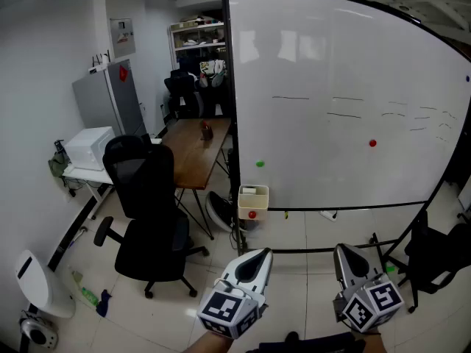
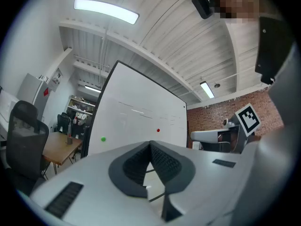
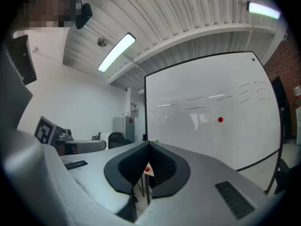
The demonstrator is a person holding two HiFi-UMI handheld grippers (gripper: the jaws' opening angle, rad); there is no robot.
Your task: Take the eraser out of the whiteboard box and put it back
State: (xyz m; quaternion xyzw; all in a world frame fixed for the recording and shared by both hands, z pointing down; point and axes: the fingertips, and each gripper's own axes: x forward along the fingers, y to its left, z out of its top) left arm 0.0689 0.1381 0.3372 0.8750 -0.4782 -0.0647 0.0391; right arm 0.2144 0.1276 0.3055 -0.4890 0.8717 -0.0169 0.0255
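Pale eraser [image 1: 254,190] lies in the open-topped cream whiteboard box [image 1: 252,204]

An office or workroom: a large whiteboard [image 1: 331,101] in a black frame stands on a pale tiled floor [image 1: 309,232]. A black swivel office chair [image 1: 147,204] sits beside a long wooden table [image 1: 193,149], with a grey metal cabinet [image 1: 110,101] by the white wall. Cluttered shelves [image 1: 197,39] fill the back, under tube lights [image 2: 106,11] and beside a brick wall [image 2: 221,112]

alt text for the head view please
The left gripper and right gripper, fingers shut and empty, point toward a large whiteboard. A cream box sits at its lower left corner, with a black office chair and wooden table further left.
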